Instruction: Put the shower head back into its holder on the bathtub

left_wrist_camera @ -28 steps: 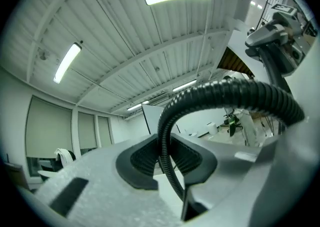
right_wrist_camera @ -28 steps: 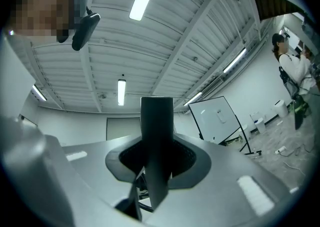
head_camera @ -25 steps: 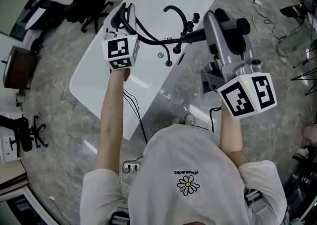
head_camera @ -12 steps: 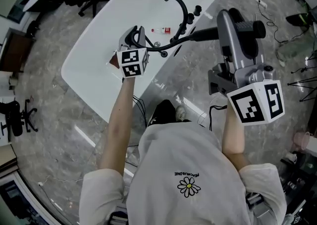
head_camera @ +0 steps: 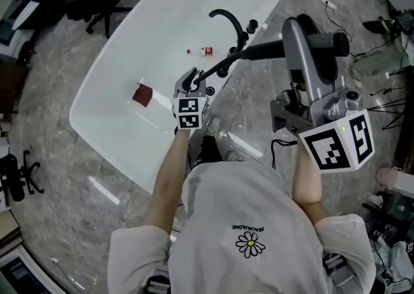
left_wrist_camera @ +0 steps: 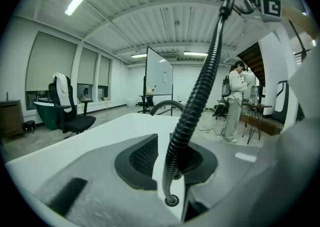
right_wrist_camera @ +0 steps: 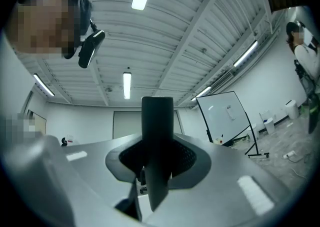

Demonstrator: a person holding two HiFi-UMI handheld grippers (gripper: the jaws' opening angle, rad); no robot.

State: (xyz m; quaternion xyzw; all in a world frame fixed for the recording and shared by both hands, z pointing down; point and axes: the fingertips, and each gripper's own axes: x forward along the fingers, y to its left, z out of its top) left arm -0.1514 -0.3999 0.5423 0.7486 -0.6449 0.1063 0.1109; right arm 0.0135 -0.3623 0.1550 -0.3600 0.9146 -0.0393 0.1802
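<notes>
- Head view: looking steeply down on a white bathtub [head_camera: 116, 101] set slantwise on a grey marbled floor [head_camera: 71, 221], with a black arched faucet [head_camera: 228, 17] on the near rim.
- Same view: right gripper [head_camera: 289, 43] clamped on the black shower head [head_camera: 262, 50], held roughly level in the air just beside the faucet and above the tub's rim.
- Same view: black hose [head_camera: 217, 68] running from the shower head down and left to the left gripper [head_camera: 192, 81], closed on it low at the rim and well apart from the right gripper.
- On the tub's white surface: a small red-brown thing [head_camera: 142, 95] and a little bottle [head_camera: 200, 51] with a red band, both apart from either gripper.
- Left gripper view: jaws pressed on the ribbed hose, caught between the two dark pads [left_wrist_camera: 145, 158], then climbing up and to the right as far as the right gripper at the top edge.
- Beyond the jaws there: the tub's pale rim, the faucet's arc, a whiteboard [left_wrist_camera: 160, 73], an office chair [left_wrist_camera: 70, 113] draped in white, a person [left_wrist_camera: 234, 102] standing at the right.
- Right gripper view: jaws shut wide on the shower head's dark handle, upright between the pads and reaching past them toward the ceiling.
- Behind it: strip lights [right_wrist_camera: 126, 85] overhead and the wearer's head camera [right_wrist_camera: 90, 47] at upper left.
</notes>
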